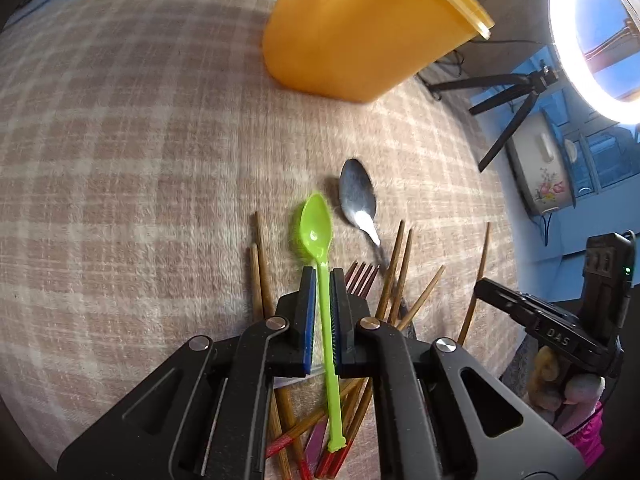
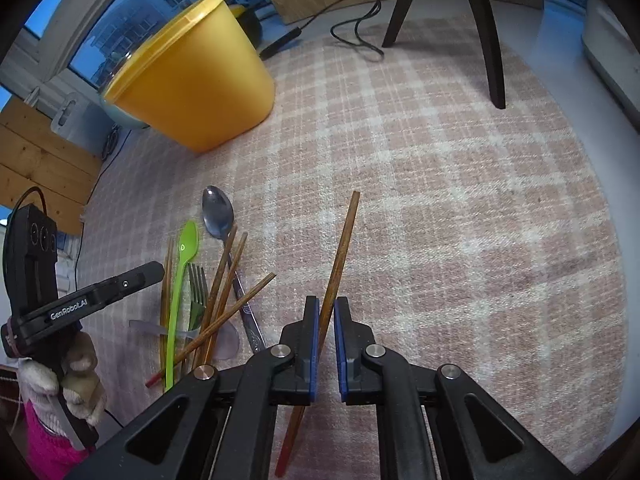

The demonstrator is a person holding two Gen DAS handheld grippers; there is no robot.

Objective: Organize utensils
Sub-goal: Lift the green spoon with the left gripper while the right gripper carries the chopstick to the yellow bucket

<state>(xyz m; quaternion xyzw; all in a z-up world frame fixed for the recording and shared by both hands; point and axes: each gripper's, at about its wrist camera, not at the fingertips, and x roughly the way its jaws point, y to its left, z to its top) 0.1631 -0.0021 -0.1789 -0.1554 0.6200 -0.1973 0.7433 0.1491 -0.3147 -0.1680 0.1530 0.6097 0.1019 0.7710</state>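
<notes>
My left gripper (image 1: 322,276) is shut on the handle of a lime-green plastic spoon (image 1: 316,228), bowl pointing away, above a pile of wooden chopsticks (image 1: 396,268). A metal spoon (image 1: 357,196) and a fork (image 1: 362,276) lie in that pile. My right gripper (image 2: 326,304) is shut on a single brown chopstick (image 2: 343,240) with a red end, held clear of the cloth to the right of the pile (image 2: 218,300). In the right wrist view the left gripper (image 2: 154,270) shows at the left, gripping the green spoon (image 2: 184,256). An orange tub (image 1: 356,32) stands beyond.
A checked pink cloth (image 2: 460,200) covers the table. The orange tub (image 2: 192,80) stands at the back left. A tripod leg (image 2: 490,40) and a black cable (image 2: 360,36) are at the far edge. A ring light (image 1: 592,40) glows at the right. A gloved hand (image 2: 80,376) holds the left gripper.
</notes>
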